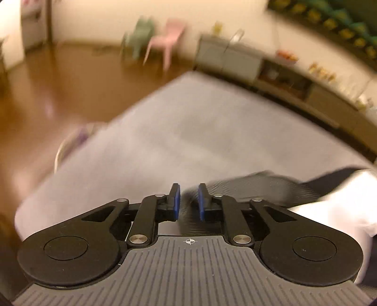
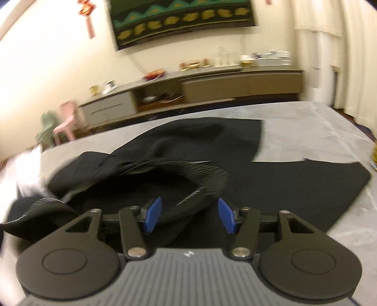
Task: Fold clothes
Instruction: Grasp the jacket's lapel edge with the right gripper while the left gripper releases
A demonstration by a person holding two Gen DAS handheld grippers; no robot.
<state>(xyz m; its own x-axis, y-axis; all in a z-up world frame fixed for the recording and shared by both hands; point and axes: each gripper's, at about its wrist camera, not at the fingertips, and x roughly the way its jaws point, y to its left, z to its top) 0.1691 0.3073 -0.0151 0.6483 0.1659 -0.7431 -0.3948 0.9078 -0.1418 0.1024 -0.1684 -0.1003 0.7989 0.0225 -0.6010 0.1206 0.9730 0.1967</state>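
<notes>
A black garment (image 2: pixel 259 183) lies spread and partly bunched on a grey covered surface (image 2: pixel 306 131). Its ribbed band (image 2: pixel 207 179) curls up in a loop in front of my right gripper (image 2: pixel 189 214), which is open. The band runs down through the wide gap and touches neither blue pad. In the blurred left wrist view, my left gripper (image 1: pixel 188 203) hovers at the near edge of the grey surface (image 1: pixel 188 131). It is open, with only a narrow gap. A dark ribbed edge of the garment (image 1: pixel 259 186) reaches into that gap, and both pad faces still show blue. A white sleeve (image 1: pixel 329 207) is at the right.
A long low sideboard (image 2: pixel 235 82) with jars and boxes runs along the far wall under a dark wall hanging (image 2: pixel 183 21). A pink chair (image 1: pixel 165 44) and a green one (image 1: pixel 139 35) stand on the wooden floor (image 1: pixel 47 82) left of the surface. Another white sleeve (image 2: pixel 23 169) shows at the left edge.
</notes>
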